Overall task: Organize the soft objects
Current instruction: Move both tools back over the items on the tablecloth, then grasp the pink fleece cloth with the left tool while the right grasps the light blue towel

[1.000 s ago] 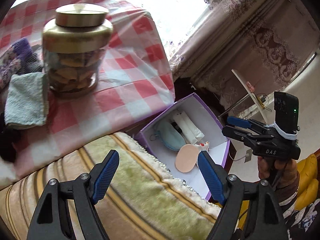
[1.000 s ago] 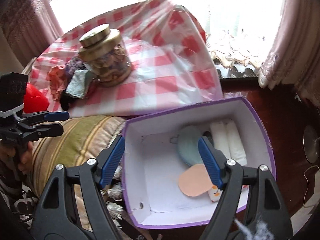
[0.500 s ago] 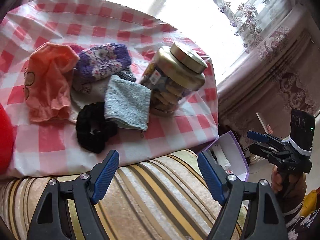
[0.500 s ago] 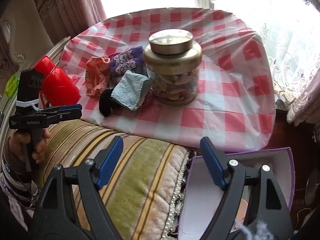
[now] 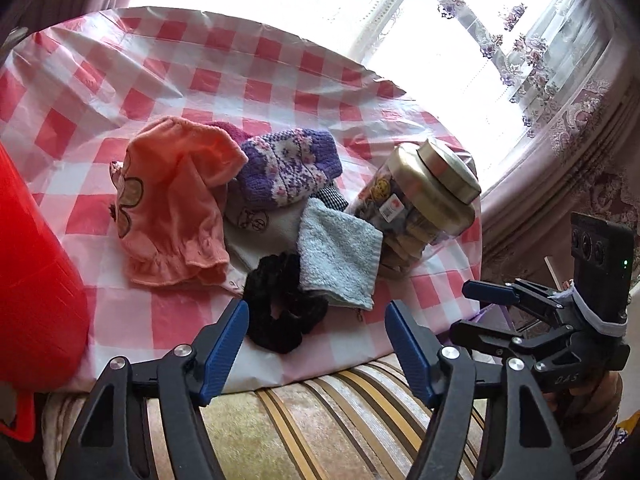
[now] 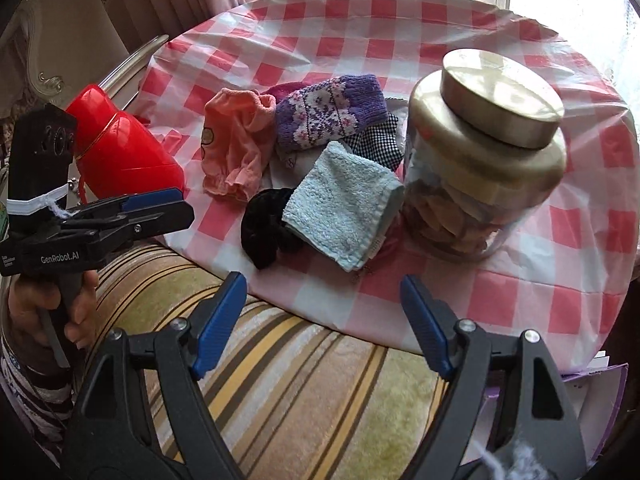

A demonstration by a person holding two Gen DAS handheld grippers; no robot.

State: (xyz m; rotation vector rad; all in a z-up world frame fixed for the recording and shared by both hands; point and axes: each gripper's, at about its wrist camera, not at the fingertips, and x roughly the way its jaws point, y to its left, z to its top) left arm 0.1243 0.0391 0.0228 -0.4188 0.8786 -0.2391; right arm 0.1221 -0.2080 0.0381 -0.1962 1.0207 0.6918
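A pile of soft things lies on the red-checked tablecloth (image 5: 200,60): a black scrunchie (image 5: 280,312) (image 6: 264,232), a light blue towel (image 5: 340,252) (image 6: 344,208), an orange-pink garment (image 5: 172,204) (image 6: 232,148) and a purple knit piece (image 5: 288,164) (image 6: 328,112). My left gripper (image 5: 316,320) hovers just short of the scrunchie. Its jaws are closing, and the pads touch nothing. My right gripper (image 6: 322,284) stands open and empty over the striped cushion (image 6: 300,380), short of the towel.
A gold-lidded glass jar (image 5: 420,200) (image 6: 480,148) stands right of the pile, touching the towel. A red plastic container (image 5: 32,280) (image 6: 124,148) sits at the left. A corner of the purple box (image 6: 592,400) shows at lower right. Curtains and a window lie behind.
Both grippers have swung left from the purple box to face the pile on the table. The left jaws have narrowed. Nothing has been picked up.
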